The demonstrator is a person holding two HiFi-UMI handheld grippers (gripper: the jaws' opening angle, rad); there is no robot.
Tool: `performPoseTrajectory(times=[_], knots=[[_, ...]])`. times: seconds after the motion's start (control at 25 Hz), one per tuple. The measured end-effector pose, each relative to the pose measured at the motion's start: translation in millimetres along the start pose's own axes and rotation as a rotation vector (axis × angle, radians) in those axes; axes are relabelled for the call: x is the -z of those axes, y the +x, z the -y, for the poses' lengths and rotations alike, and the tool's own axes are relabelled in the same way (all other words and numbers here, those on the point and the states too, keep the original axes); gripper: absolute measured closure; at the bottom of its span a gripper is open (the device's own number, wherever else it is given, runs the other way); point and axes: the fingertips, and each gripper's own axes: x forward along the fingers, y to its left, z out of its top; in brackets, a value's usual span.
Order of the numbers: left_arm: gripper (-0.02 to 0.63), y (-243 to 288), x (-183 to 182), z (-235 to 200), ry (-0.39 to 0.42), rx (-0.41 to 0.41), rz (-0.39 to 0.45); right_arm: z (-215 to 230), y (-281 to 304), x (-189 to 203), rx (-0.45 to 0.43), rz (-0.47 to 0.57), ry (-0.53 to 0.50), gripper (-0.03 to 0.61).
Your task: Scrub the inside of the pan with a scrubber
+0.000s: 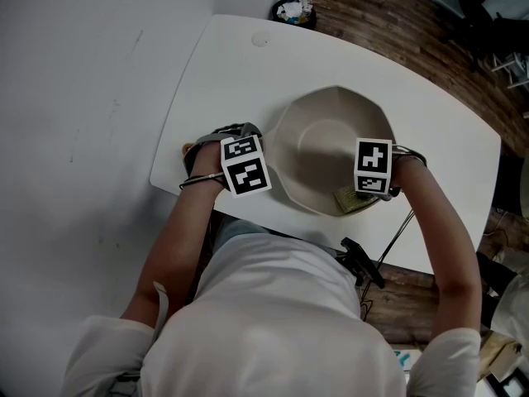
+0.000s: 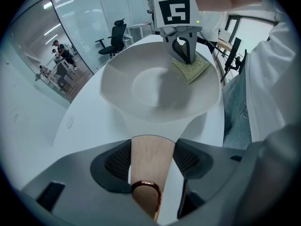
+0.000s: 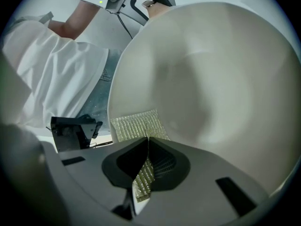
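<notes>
A cream, wide-rimmed pan sits on the white table. Its wooden handle, tipped with a copper ring, is clamped by my left gripper; in the head view the left gripper is at the pan's left rim. My right gripper is shut on a yellow-green mesh scrubber, which lies flat on the pan's near-right inner slope. The scrubber runs back between the right gripper jaws, against the pan. From the left, the scrubber sits under the right gripper.
A black bin with rubbish stands on the wooden floor beyond the table's far edge. A black clamp and cables hang at the near edge by my body. An office chair and glass partitions stand further off.
</notes>
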Motion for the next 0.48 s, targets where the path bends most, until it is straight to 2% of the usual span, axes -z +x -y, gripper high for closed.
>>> performPoseTrajectory(times=[0.28,0.48], knots=[[0.337,0,0,0,0.001,0.001,0.002,4,-3,7,0.023,-0.038,0.007,0.552],[0.337,0,-1,1,-0.001,0.003,0.006,9,-7,14,0.072,-0.083,0.005,0.552]])
